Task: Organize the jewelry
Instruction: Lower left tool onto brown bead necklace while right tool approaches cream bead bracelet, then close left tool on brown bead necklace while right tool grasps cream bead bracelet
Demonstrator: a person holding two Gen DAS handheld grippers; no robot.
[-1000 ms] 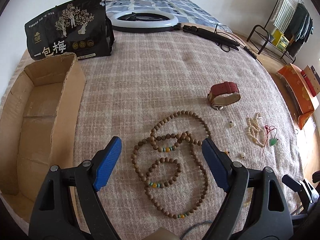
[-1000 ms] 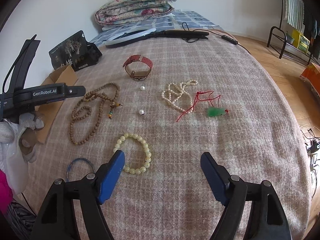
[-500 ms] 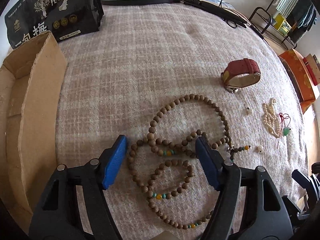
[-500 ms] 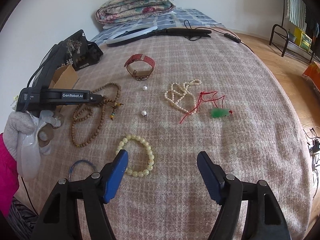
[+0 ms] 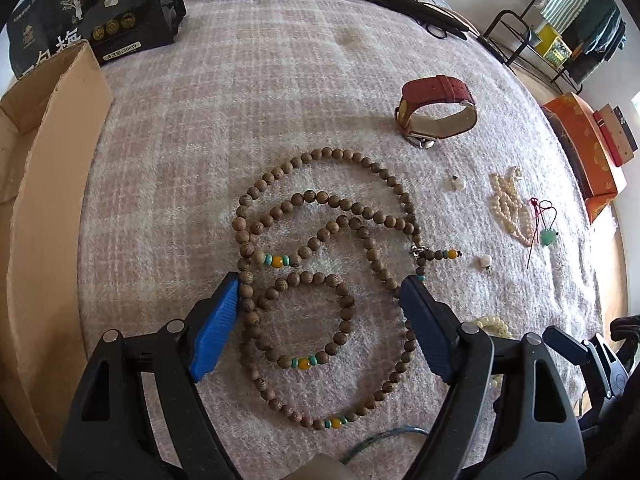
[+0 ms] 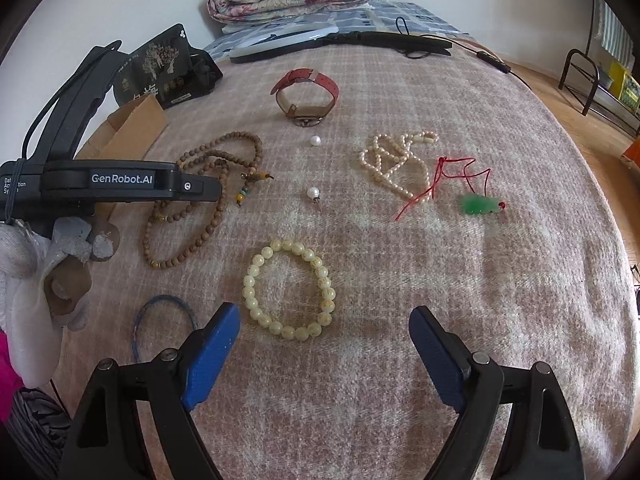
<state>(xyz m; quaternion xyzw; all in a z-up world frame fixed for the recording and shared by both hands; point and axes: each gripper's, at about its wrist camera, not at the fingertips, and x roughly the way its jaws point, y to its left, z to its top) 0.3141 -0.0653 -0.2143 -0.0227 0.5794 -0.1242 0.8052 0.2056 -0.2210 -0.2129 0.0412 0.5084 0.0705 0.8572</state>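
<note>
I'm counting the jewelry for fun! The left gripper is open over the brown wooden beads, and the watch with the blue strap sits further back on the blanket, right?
Almost. The watch has a red strap, not blue, as the left wrist view shows. The rest holds: the left gripper is open over the wooden beads, with the watch further back on the blanket.

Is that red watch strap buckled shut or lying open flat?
Shut: the red watch strap forms a closed loop standing on the blanket, buckle at the bottom.

daylight: bright, even | shadows: soft | focus: sharp | edges: fisheye-bent, dark-cornered
</note>
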